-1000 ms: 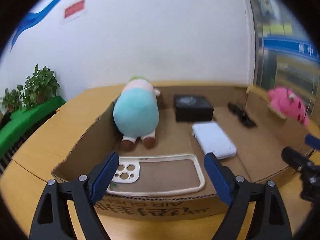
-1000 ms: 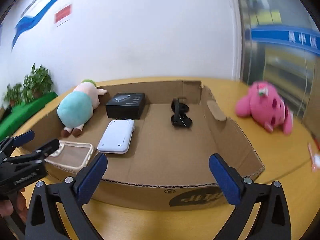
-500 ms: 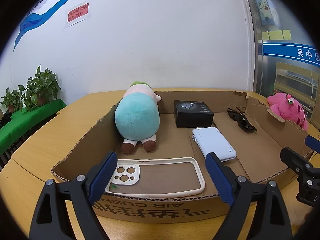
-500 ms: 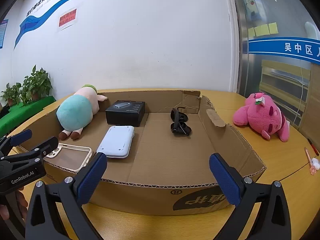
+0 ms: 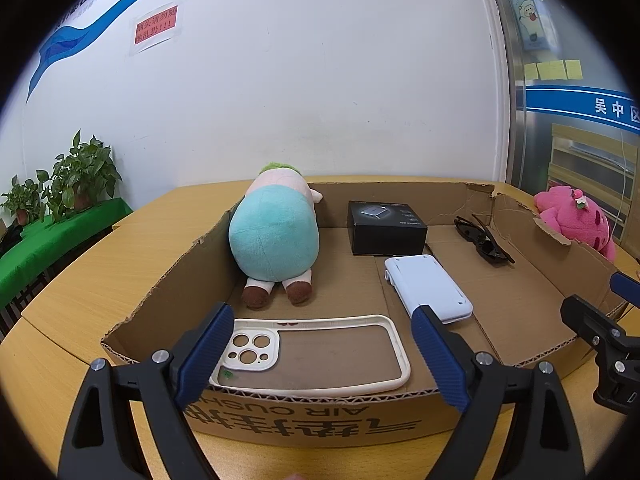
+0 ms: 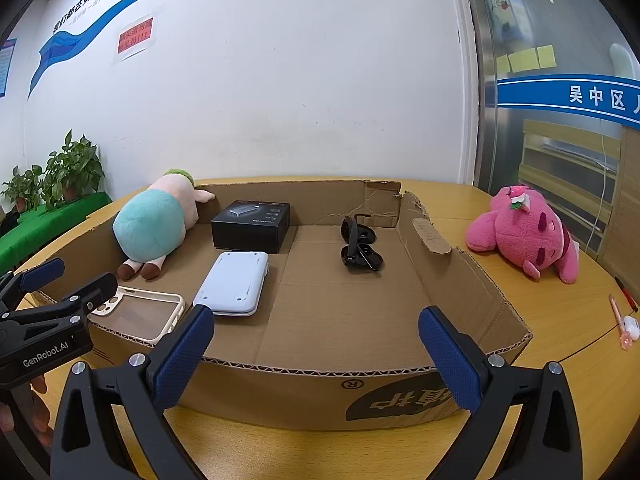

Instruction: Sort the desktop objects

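A shallow cardboard box (image 5: 312, 420) (image 6: 304, 396) on the wooden table holds a teal plush (image 5: 274, 240) (image 6: 150, 228), a black box (image 5: 386, 228) (image 6: 252, 226), a white device (image 5: 428, 288) (image 6: 234, 282), black sunglasses (image 5: 484, 242) (image 6: 358, 248) and a cream phone case (image 5: 312, 354) (image 6: 138, 314). A pink plush (image 6: 528, 232) (image 5: 576, 220) lies on the table right of the box. My left gripper (image 5: 320, 354) is open and empty above the box's near wall, over the phone case. My right gripper (image 6: 316, 354) is open and empty before the near wall.
A pink pen and a small white item (image 6: 624, 326) lie on the table at far right. Potted plants (image 5: 64, 188) stand on a green shelf at left. A white wall is behind the table. The left gripper also shows in the right wrist view (image 6: 44, 312).
Both views have steadied and tilted up slightly; the blur is gone. Both grippers stay open near the box's front wall, and nothing in the box has moved.
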